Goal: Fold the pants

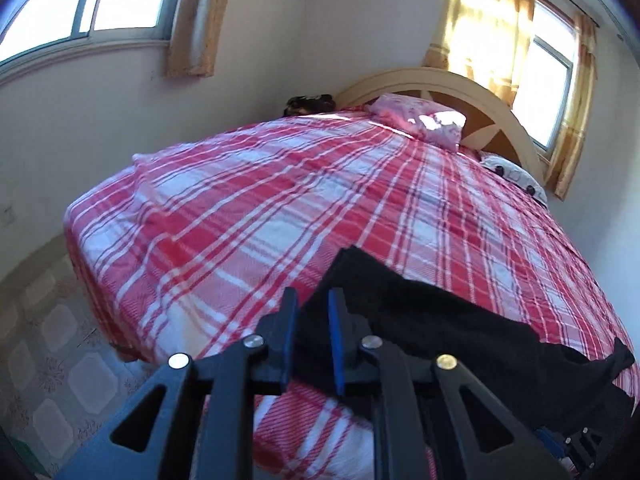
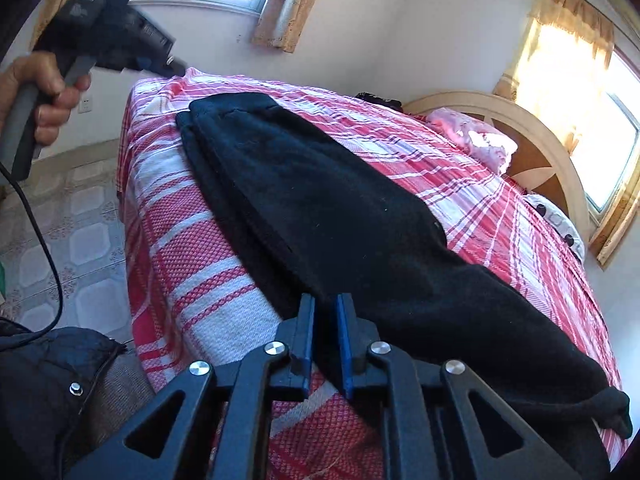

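Pants (image 2: pixel 320 208): lay doubled lengthwise along near edge of plaid bed (image 1: pixel 240 208), ready for cross fold | left gripper (image 1: pixel 313 308): fingers slightly apart over cloth end, pads not pressing | right gripper (image 2: pixel 325 312): fingers slightly apart, straddling near hem, likely released

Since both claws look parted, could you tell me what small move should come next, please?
Probably draw both claws back. The black pants lie doubled lengthwise on the plaid bed, and the right claw and left claw stand slightly open around the cloth edge.
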The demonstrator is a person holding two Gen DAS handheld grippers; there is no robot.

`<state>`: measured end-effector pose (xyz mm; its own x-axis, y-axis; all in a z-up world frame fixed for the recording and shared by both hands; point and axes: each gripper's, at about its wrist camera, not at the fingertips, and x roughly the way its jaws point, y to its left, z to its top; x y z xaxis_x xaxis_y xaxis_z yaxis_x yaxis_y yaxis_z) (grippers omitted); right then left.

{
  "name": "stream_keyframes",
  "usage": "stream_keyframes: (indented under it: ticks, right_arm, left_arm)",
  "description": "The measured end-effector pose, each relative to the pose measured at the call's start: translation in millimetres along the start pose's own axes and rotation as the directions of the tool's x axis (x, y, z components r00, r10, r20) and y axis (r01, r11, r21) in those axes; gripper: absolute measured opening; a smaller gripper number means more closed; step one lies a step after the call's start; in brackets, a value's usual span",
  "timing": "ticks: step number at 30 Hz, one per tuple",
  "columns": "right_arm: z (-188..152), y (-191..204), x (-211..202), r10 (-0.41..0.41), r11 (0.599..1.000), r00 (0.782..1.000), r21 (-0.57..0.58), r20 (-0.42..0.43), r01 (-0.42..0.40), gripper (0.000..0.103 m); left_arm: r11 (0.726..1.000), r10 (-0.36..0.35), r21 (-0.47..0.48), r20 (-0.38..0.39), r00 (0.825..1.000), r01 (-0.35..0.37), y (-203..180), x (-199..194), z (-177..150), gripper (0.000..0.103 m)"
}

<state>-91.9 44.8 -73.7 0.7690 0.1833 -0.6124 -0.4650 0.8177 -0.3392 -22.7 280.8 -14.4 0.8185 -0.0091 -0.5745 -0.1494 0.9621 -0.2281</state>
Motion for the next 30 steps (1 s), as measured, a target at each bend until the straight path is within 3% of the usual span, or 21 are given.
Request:
stream_keyframes:
  ticks: [1,3,6,7,9,11,14,15,17,19,21,23,25,29,30]
  right_arm:
    - [1.2,-2.6,-2.7,0.007,1.000,1.000,0.016,0.009,-0.007,0.015]
    - [5.5,-15.5,-14.7,0.020,0.996,0.999,0.086,0.049,-0.024,0.016]
    - [11.1,-60.3,-48.8,0.041,0.951,0.989,0.299,0.143,-0.082,0.026]
    - [10.1,-72.8,-58.3,0.028,0.932,0.986,0.353,0.165,-0.086,0.035]
    - [-0.8,-112.0,-84.2,-0.051,0.871,0.977,0.488,0.207,-0.058,0.051]
    - [-22.4,-161.9,-107.7,-0.165,0.785,0.968,0.619,0.188,0.013,0.063]
    - [-57.1,-240.1,-124.2,-0.271,0.661,0.961,0.736,0.050,0.148,0.063]
    - [-72.6,-276.7,-129.4,-0.301,0.590,0.953,0.781,-0.024,0.206,0.063]
    - [-94.1,-326.7,-134.0,-0.312,0.485,0.946,0.840,-0.093,0.243,0.063]
    - [-118.6,-383.0,-135.7,-0.308,0.352,0.937,0.896,-0.164,0.272,0.062]
    - [-134.7,-429.6,-122.9,-0.257,0.286,0.937,0.908,-0.236,0.307,0.053]
    - [-141.5,-459.2,-106.5,-0.224,0.268,0.924,0.891,-0.311,0.365,0.051]
    - [-142.7,-480.1,-81.3,-0.189,0.295,0.896,0.847,-0.401,0.441,0.051]
    - [-154.3,-506.8,-38.5,-0.123,0.275,0.854,0.810,-0.505,0.518,0.051]
    - [-157.4,-507.7,-27.9,-0.115,0.276,0.835,0.790,-0.538,0.547,0.051]
  left_arm:
    - [1.000,-0.009,0.007,0.002,1.000,0.009,-7.1,5.6,1.9,0.036]
    - [1.000,0.000,0.008,-0.024,1.000,0.000,-18.2,23.8,-0.2,0.046]
    - [1.000,0.023,-0.002,-0.141,0.990,-0.024,-20.3,52.5,-16.0,0.046]
    - [0.999,0.032,-0.003,-0.173,0.984,-0.032,-19.2,59.2,-24.5,0.046]
    - [0.997,0.064,0.055,-0.128,0.990,-0.057,-24.6,53.3,-31.9,0.046]
    - [0.991,0.092,0.106,-0.128,0.988,-0.078,-29.5,53.0,-34.7,0.047]
    - [0.991,0.088,0.108,-0.131,0.988,-0.074,-30.3,50.6,-34.9,0.052]
    - [0.992,0.083,0.105,-0.133,0.988,-0.069,-31.0,51.3,-34.4,0.056]
    - [0.990,0.093,0.121,-0.129,0.987,-0.078,-36.0,53.0,-35.4,0.062]
    - [0.980,0.131,0.165,-0.117,0.984,-0.111,-45.7,56.1,-39.1,0.067]
    - [0.967,0.172,0.204,-0.093,0.981,-0.150,-53.3,57.3,-44.8,0.069]
    - [0.963,0.190,0.211,-0.078,0.979,-0.170,-55.2,56.6,-46.9,0.069]
    - [0.967,0.184,0.191,-0.080,0.980,-0.166,-52.8,56.6,-45.6,0.071]
    - [0.965,0.191,0.199,-0.086,0.978,-0.171,-54.1,57.6,-44.8,0.072]
    - [0.966,0.190,0.197,-0.087,0.978,-0.170,-53.6,57.4,-44.7,0.072]
